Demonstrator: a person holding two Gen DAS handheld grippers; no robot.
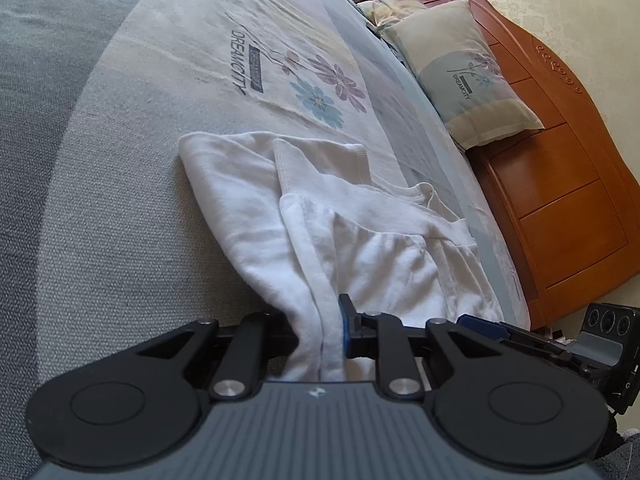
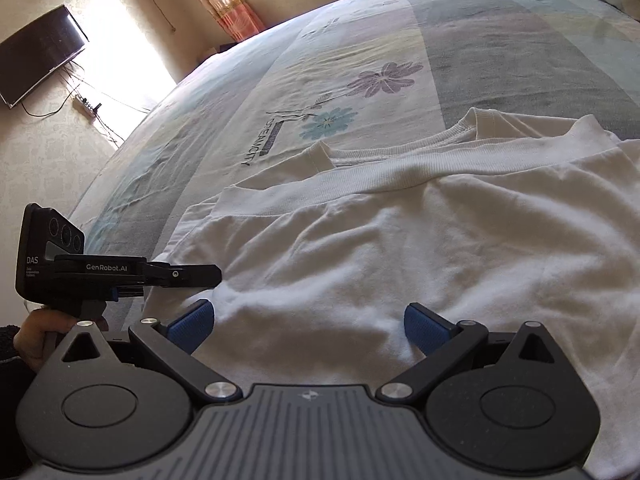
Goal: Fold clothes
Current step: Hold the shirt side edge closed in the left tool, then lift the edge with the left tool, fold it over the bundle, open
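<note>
A white garment (image 1: 360, 240) lies rumpled on the flower-print bedsheet (image 1: 240, 60), its ribbed neckline towards the far side. My left gripper (image 1: 320, 332) is shut on a bunched edge of the cloth, which runs up between its fingers. The right wrist view shows that left gripper (image 2: 216, 274) from the side at the garment's (image 2: 400, 240) left edge. My right gripper (image 2: 310, 326) is open just over the near part of the cloth, its blue pads (image 2: 192, 324) wide apart with only flat fabric below. In the left wrist view the right gripper (image 1: 472, 322) sits at the garment's right end.
A pillow (image 1: 464, 76) leans on the wooden headboard (image 1: 560, 184) at the right. A wall-mounted television (image 2: 40, 54) and a power strip (image 2: 86, 106) are beyond the bed's far left. A hand (image 2: 36, 322) holds the left gripper's handle.
</note>
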